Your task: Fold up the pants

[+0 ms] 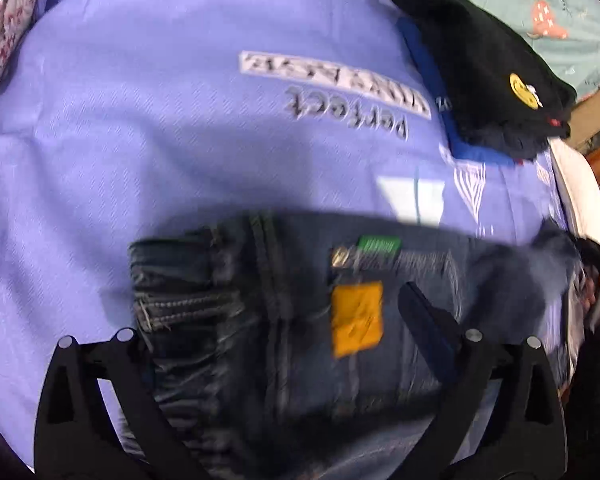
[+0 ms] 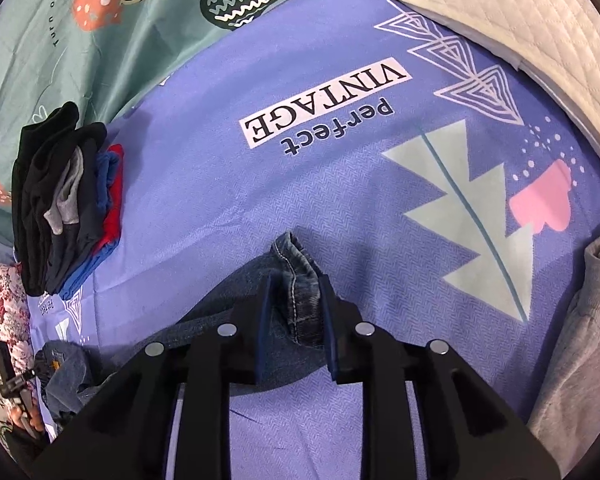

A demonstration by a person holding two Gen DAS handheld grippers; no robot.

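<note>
Dark blue jeans lie on a purple printed blanket, waistband side toward me, with a yellow patch and a green label. My left gripper hangs over them with jaws spread wide. The denim lies between the fingers and the pads do not press it. In the right wrist view, my right gripper is shut on a folded hem of the jeans, held just above the blanket. The rest of the jeans trails off to the lower left, bunched beside a hand.
A stack of folded dark, blue and red clothes sits at the blanket's edge. A white quilted pillow lies at the far right, with a grey garment nearer on the right. A teal printed sheet lies beyond.
</note>
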